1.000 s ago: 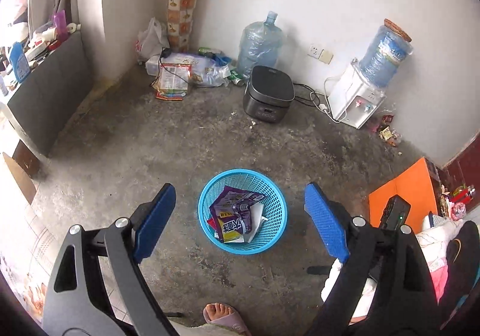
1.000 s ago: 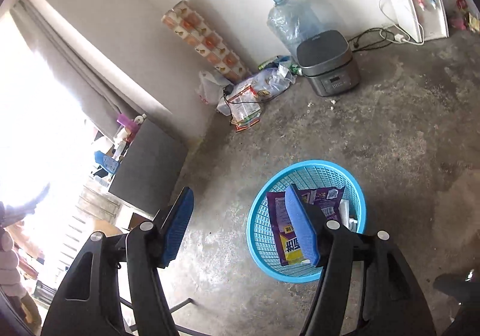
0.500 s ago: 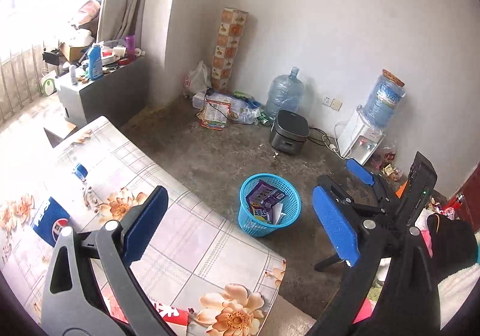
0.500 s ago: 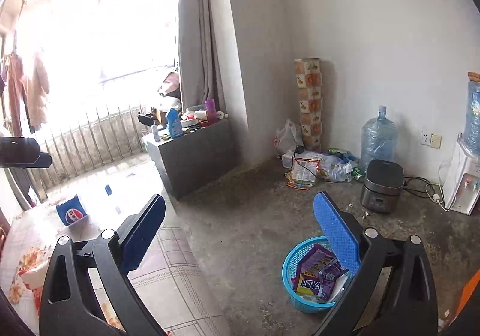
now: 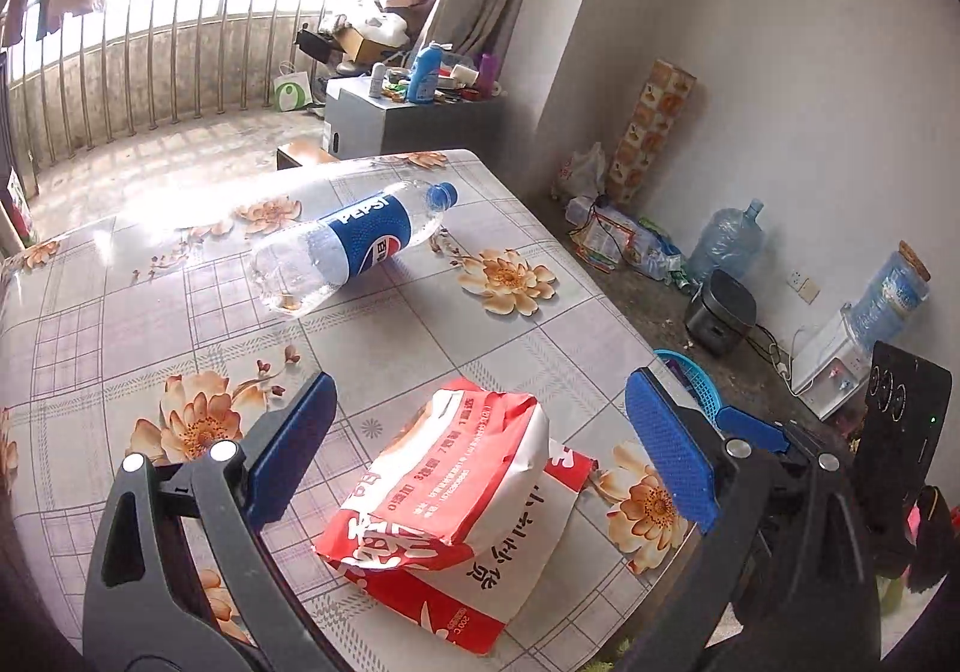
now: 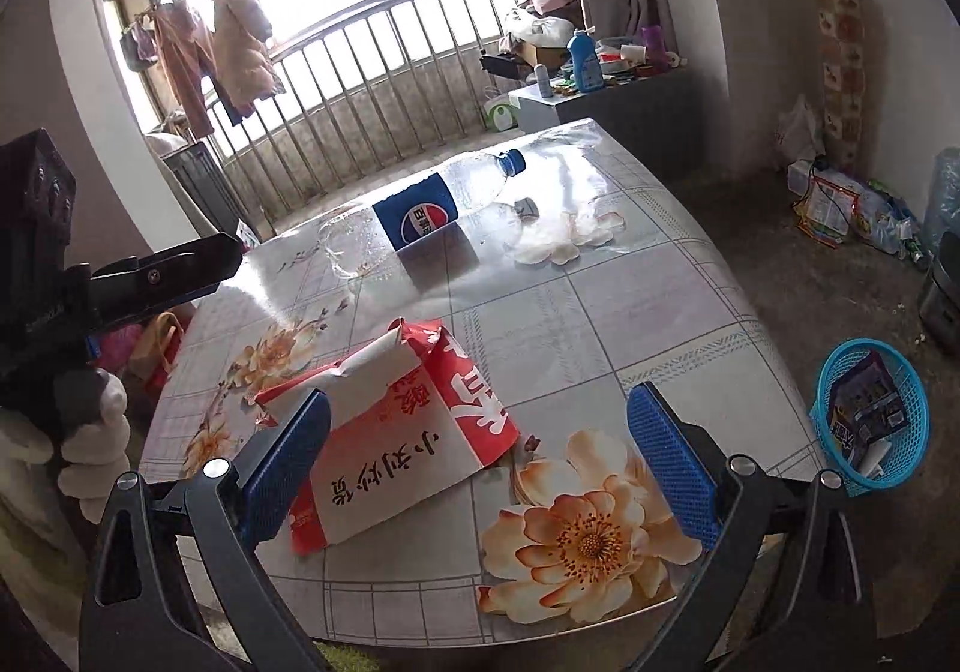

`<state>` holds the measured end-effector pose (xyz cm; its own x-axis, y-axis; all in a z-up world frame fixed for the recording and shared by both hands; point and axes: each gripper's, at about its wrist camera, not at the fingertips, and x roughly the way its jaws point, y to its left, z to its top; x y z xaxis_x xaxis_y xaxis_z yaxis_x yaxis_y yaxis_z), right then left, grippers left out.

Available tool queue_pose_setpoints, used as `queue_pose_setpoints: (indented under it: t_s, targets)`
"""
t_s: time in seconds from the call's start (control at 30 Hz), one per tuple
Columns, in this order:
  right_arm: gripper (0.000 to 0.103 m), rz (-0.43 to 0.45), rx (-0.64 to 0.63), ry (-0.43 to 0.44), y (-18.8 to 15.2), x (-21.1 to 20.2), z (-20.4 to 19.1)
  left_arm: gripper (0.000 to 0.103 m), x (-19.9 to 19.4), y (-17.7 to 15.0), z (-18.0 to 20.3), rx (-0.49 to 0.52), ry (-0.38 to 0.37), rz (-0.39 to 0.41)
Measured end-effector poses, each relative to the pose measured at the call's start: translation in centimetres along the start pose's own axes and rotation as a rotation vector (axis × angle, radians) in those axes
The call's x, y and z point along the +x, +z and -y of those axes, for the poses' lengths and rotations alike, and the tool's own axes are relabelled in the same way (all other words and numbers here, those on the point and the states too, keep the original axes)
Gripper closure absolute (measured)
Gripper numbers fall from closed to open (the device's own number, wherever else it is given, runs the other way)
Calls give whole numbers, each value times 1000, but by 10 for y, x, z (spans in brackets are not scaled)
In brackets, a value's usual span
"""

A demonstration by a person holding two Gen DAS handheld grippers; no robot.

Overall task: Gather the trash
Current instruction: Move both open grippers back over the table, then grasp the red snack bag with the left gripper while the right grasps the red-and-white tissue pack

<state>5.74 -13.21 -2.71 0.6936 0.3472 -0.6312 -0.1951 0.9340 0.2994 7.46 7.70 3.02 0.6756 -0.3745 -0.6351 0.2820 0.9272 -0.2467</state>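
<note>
While a crumpled red-and-white paper bag [image 5: 447, 498] lies on the flower-print tablecloth [image 5: 150, 312], left gripper [image 5: 480, 462] and right gripper [image 6: 480, 456] hang over it, both spread wide, empty. Beyond the bag: clear Pepsi bottle [image 5: 348, 246] on its side. Right of the fingers, on the floor: blue mesh basket [image 6: 870, 420].
</note>
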Motion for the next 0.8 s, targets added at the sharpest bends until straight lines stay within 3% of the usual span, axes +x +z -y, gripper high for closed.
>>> queue_pose_setpoints:
  t_s: [0.2,0.3,0.37,0.43,0.57,0.7,0.8]
  targets:
    - [7,-94,57,70,-10,16,-8,10,13,-14,-32,-65,49,-16]
    - [15,-139,97,109,-13,23,-7,11,26,-18,-42,-93,93,-33]
    - [23,-174,132,153,-15,29,-5,25,36,-20,-47,-112,100,-49]
    - [30,-208,158,185,-17,36,-5,30,46,-23,-52,-132,104,-74]
    - [48,-271,184,228,-22,49,-9,50,63,-34,-58,-161,88,-123]
    - [62,-293,187,231,-21,60,-10,57,74,-47,-55,-187,34,-175]
    - [65,-296,188,220,-15,65,-7,59,76,-55,-49,-185,7,-196]
